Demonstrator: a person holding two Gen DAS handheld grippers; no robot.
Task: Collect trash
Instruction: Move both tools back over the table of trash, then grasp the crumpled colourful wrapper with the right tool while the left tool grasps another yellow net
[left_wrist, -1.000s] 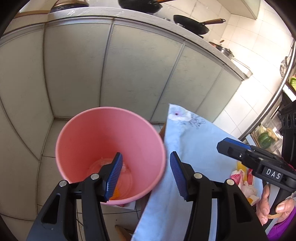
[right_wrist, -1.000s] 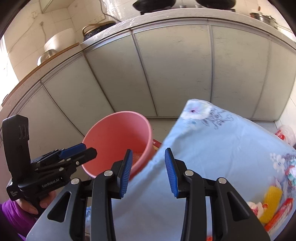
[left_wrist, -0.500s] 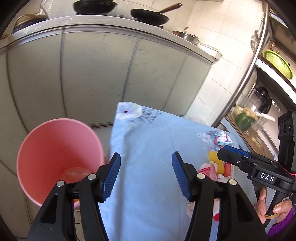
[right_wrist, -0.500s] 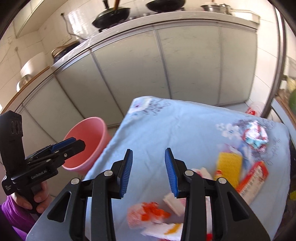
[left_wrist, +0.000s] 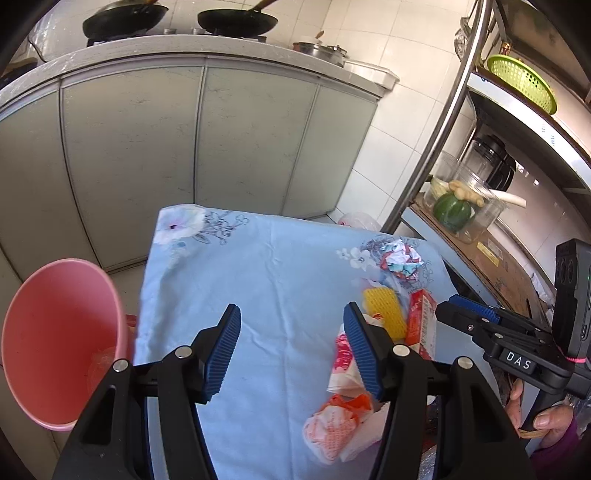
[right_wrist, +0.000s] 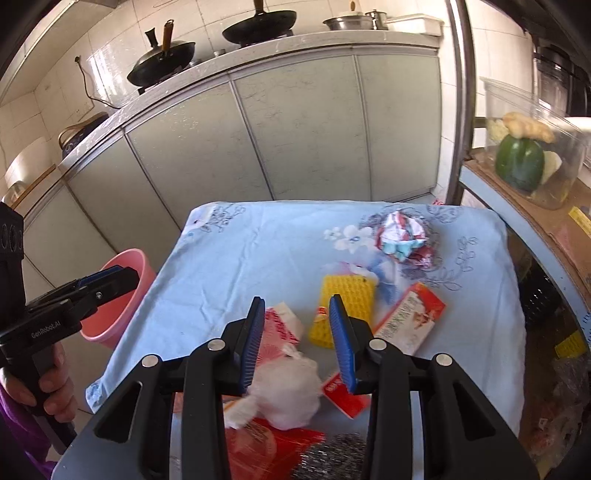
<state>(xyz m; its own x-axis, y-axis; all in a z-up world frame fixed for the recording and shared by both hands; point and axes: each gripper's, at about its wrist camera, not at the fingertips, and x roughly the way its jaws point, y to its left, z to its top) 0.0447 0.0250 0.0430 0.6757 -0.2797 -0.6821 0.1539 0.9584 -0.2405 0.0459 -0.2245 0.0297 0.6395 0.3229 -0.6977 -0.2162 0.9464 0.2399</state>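
Both grippers hang over the blue-clothed counter (right_wrist: 258, 240), empty, between pickups. The left gripper (left_wrist: 291, 347) has just been opening; its fingers stand wide with nothing between them. The right gripper (right_wrist: 297, 343) is partly open above a white wad (right_wrist: 288, 391), not touching it. Trash lies along the counter's right edge: yellow foam net (right_wrist: 345, 308), red-and-white box (right_wrist: 408, 321), crumpled wrapper (right_wrist: 400, 236). The pink bin (left_wrist: 59, 343) stands off the left edge. Next, lower onto one piece and close
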